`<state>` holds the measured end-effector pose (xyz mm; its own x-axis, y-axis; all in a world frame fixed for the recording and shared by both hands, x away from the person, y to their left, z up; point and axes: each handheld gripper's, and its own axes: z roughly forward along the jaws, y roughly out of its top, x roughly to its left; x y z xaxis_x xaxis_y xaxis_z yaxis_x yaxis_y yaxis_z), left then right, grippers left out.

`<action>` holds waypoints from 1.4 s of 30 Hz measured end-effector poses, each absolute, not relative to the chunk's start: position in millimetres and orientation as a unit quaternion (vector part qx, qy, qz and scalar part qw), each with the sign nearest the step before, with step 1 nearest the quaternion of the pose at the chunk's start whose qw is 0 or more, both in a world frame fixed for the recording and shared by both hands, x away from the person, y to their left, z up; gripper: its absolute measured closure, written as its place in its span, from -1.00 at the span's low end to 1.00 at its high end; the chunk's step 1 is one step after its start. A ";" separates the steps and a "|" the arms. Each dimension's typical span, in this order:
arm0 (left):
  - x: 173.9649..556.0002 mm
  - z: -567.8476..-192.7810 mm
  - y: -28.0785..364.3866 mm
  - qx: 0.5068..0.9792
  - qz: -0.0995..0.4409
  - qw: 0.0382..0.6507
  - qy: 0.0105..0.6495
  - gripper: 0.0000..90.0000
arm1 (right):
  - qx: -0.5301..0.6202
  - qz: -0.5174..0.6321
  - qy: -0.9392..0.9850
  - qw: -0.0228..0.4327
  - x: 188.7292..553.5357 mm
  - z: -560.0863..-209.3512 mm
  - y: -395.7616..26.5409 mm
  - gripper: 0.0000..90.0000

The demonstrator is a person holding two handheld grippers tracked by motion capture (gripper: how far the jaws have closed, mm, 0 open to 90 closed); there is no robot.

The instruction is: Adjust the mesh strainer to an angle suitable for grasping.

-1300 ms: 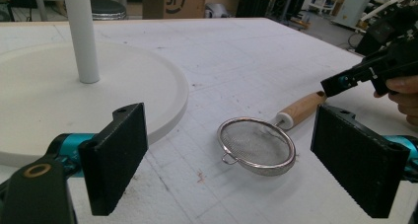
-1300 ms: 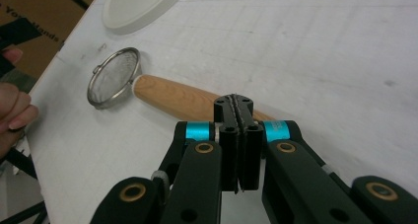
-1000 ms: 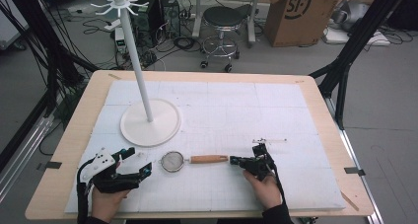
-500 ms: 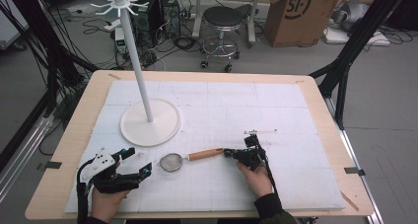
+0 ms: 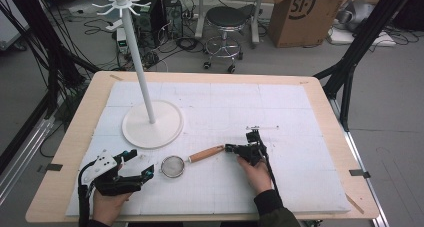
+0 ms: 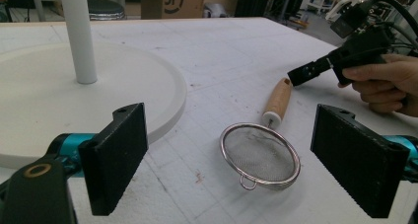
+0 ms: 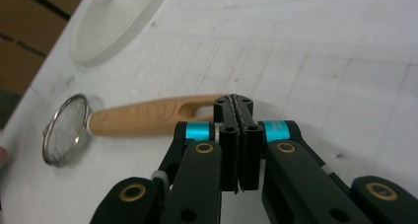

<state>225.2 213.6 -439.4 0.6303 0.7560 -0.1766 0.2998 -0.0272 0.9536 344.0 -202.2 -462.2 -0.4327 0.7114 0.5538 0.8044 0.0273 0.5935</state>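
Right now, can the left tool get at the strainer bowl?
Probably yes. The left tool sits open just beside the strainer, with bare mat between them; the right tool is off at the handle's far end.

The counter (image 5: 70, 147) is a pale wooden top, and a white gridded mat (image 5: 300, 117) covers most of it, leaving a bare wood border along every edge. On the mat, a white stand (image 5: 152, 123) sits toward the left edge, and a wooden-handled strainer (image 5: 174, 166) lies near the front edge, just right of the stand's base
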 end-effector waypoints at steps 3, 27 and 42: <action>224.8 -439.2 213.2 0.690 0.195 0.583 0.382 -0.67 | -0.539 -0.449 -0.710 0.059 349.2 -463.5 -202.2 0.99; 225.8 -439.1 211.4 0.689 0.195 0.584 0.382 -0.67 | -0.539 -0.436 -0.720 0.040 360.9 -460.9 -185.0 0.99; 225.1 -438.0 212.9 0.687 0.194 0.587 0.381 -0.67 | -0.510 -0.426 -0.747 0.037 352.2 -458.7 -139.2 0.99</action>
<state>225.1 212.9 -438.0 0.6348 0.7513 -0.1802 0.2950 -0.0201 0.9553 352.2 -139.2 -458.7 -0.4774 0.7296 0.4896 0.7929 0.1178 0.5978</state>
